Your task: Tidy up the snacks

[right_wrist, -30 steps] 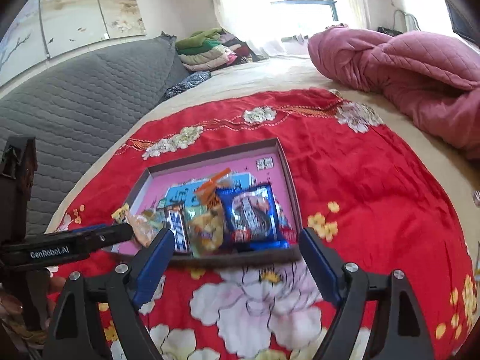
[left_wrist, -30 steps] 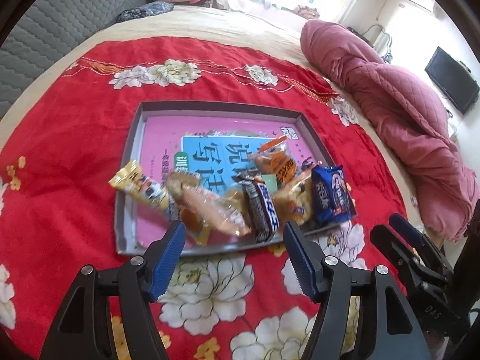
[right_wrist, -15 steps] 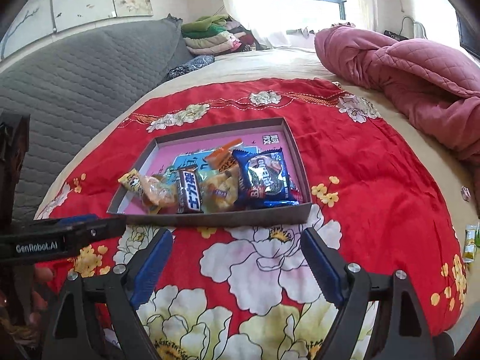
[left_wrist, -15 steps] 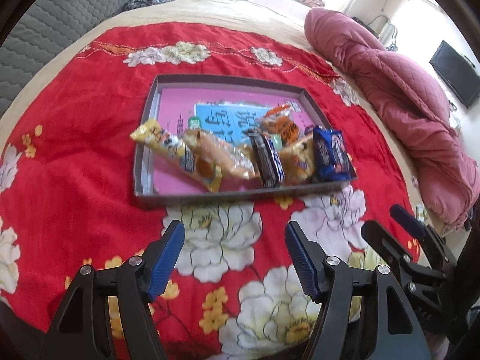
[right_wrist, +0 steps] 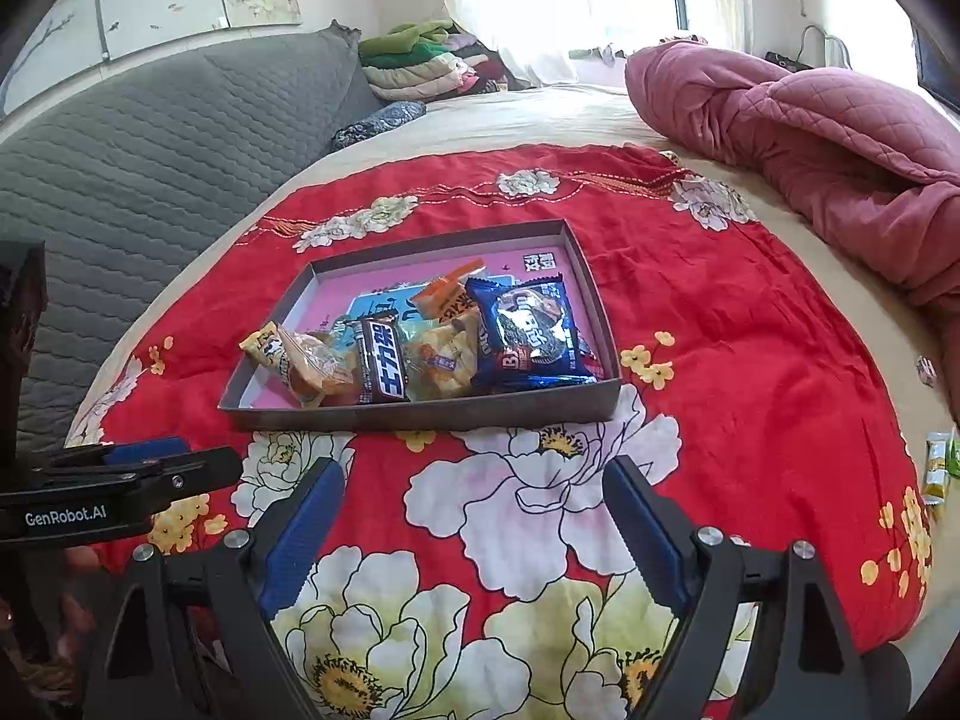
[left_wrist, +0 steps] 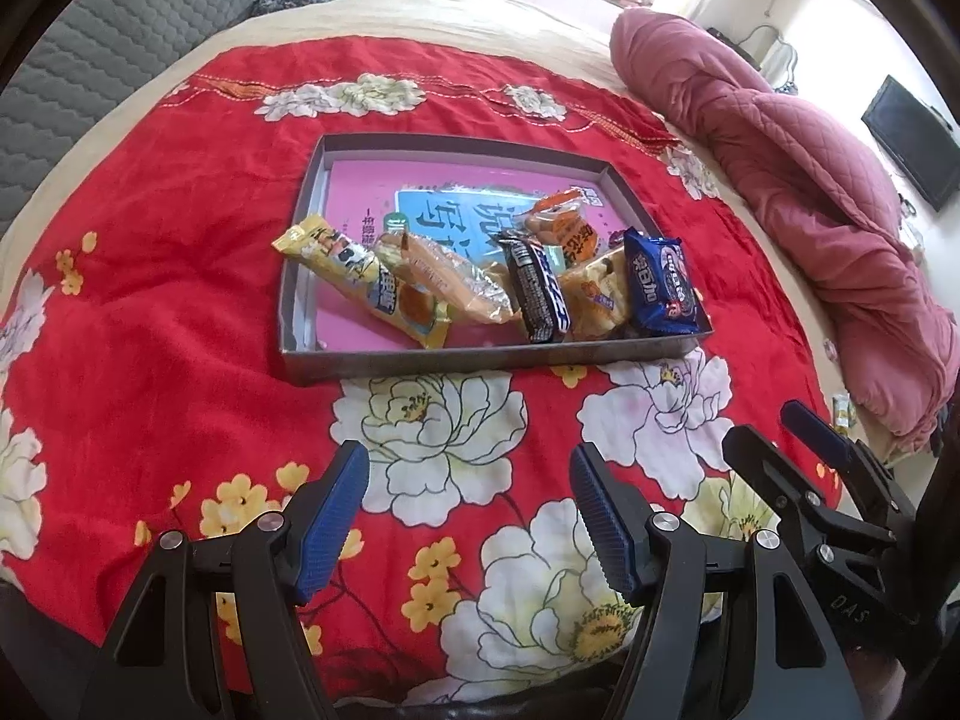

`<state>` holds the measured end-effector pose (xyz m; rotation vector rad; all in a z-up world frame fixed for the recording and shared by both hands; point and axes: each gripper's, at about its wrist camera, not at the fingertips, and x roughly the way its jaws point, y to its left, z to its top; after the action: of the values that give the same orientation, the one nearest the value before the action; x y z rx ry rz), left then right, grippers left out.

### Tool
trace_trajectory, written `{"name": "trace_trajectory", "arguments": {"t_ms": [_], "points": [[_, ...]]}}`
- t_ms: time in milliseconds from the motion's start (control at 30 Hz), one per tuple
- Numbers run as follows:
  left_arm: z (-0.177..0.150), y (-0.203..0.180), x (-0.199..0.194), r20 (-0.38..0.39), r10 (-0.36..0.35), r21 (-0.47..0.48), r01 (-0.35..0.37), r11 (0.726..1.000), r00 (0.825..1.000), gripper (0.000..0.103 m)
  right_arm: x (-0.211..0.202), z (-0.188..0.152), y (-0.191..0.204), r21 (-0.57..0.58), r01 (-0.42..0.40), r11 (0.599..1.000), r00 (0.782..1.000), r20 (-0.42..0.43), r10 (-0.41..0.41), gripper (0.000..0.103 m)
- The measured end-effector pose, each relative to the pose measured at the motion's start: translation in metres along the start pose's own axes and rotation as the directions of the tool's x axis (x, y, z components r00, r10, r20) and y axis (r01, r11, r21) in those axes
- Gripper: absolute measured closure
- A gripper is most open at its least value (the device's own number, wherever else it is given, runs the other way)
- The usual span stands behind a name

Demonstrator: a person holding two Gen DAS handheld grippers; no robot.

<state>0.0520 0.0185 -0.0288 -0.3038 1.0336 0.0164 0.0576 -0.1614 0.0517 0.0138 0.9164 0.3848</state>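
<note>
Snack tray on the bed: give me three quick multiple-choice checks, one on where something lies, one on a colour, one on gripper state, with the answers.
1. Where does the blue cookie packet lie in the grey tray?
A. at the right end of the snack row
B. at the left end of the snack row
C. outside the tray, on the blanket

2. What colour is the flowered blanket under the tray?
A. green
B. red
C. grey

3. What state is the left gripper in?
A. shut on a snack
B. open, nothing between its pads
C. shut and empty

Answers:
1. A, the row ends with it at the tray's right wall.
2. B, red cloth with white and yellow flowers shows around the tray.
3. B, the blue pads stand apart above bare blanket, short of the tray.
</note>
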Motion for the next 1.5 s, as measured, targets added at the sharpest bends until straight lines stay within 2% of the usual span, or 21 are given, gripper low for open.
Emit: {"name": "trace_trajectory", "arguments": {"t_ms": [1100,1500], "points": [[-0.008,-0.004,-0.021,0.021,0.031,0.023,-0.032,0.999,0.999,0.032,-0.007,-0.007,0.007,-0.042,0.024,0.999,1.000,-0.005,-0.024,0.013],[-0.008,-0.003,-0.021,0.020,0.066,0.027,-0.066,0.997,0.998,0.032,-0.006,-0.008,0.008,-0.045,0.031,0.998,0.999,-0.008,-0.032,0.013]]}}
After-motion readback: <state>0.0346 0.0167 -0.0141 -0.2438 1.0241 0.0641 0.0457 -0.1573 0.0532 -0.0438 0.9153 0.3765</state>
